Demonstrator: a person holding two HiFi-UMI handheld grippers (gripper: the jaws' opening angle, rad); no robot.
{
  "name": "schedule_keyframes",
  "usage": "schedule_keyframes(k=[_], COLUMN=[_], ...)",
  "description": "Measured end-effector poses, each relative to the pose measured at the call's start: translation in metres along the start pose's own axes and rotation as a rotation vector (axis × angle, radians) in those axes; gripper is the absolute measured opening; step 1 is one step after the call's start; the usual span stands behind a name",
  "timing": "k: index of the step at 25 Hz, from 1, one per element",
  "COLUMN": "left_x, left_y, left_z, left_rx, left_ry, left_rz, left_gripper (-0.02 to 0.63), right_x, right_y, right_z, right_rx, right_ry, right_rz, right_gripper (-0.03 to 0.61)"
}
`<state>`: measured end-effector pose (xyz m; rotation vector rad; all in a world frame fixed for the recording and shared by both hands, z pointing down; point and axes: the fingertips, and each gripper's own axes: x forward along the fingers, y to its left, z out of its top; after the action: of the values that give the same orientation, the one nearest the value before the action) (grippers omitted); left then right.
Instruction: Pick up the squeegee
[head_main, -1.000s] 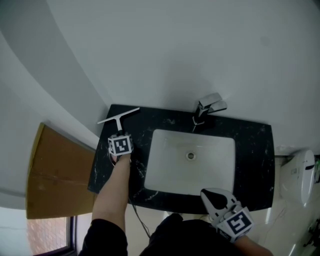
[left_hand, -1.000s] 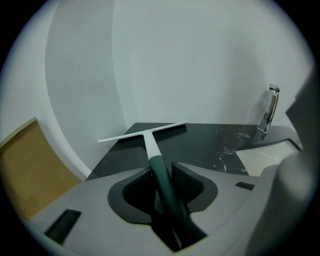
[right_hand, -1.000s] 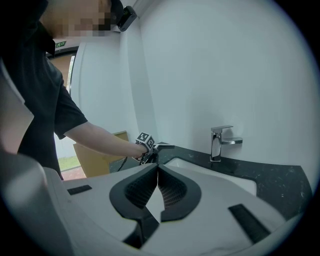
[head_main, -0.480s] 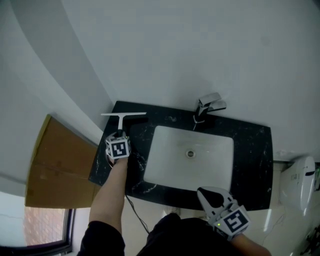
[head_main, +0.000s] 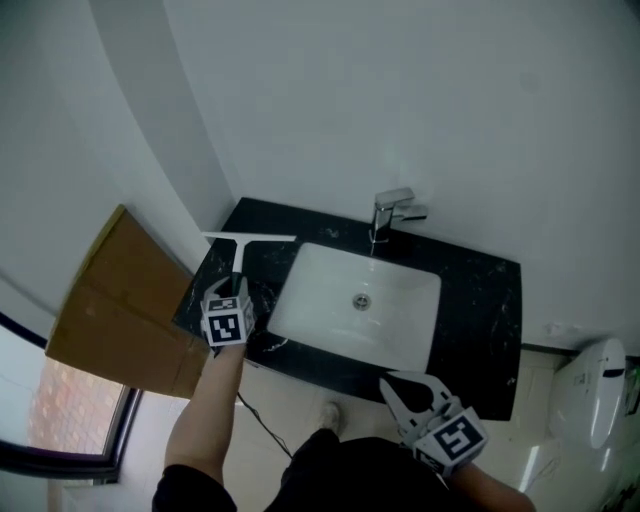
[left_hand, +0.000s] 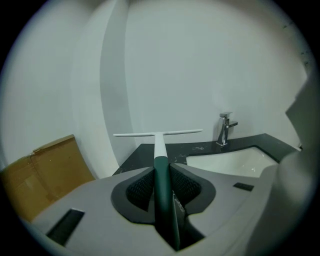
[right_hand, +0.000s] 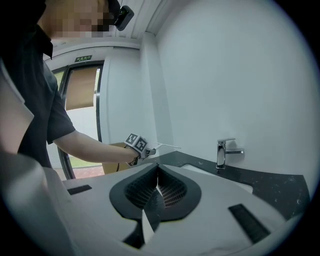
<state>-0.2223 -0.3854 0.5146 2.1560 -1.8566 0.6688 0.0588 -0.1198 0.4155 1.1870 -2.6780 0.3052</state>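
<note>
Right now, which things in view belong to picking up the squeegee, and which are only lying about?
Belong to the job:
- squeegee
- left tool, shut on its dark handle

Only lying about:
- sink, faucet, black counter
- cardboard box
- right tool, shut and empty

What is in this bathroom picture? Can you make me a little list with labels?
left gripper: shut on the squeegee handle
squeegee: held off the counter, white blade at the far end
right gripper: shut, empty, by the counter's front edge
sink: white, set in the black counter
tap: behind the sink
box: brown cardboard, left of the counter
</note>
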Motion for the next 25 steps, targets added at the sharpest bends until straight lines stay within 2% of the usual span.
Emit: schedule_keyframes(k=[8, 14, 19, 25], left_x=[-0.151, -0.241, -0.293, -0.325], left_y=[-0.086, -0.137, -0.158, -0.151], left_z=[0.013, 0.012, 0.004, -0.007], left_rx=[0.028, 0.011, 0.008, 0.016], left_ry=[-0.146, -0.221, -0.272, -0.318], left_rz=[-0.06, -0.113, -0.157, -0.206], left_gripper=[0.098, 0.098, 0.098, 0.098], right_x=[-0.078, -0.107, -0.109, -0.091], right_y=[0.016, 0.02, 0.026, 0.043], right_z=[-0.011, -0.02, -0.021, -0.01], right_rx=[-0.02, -0.003, -0.008, -0.015], right_ry=[-0.054, -0.075, -0.091, -0.13], right_rz=[0.087, 0.101, 0.088, 0.046], right_gripper=[0.0, 0.0, 0.0, 0.0])
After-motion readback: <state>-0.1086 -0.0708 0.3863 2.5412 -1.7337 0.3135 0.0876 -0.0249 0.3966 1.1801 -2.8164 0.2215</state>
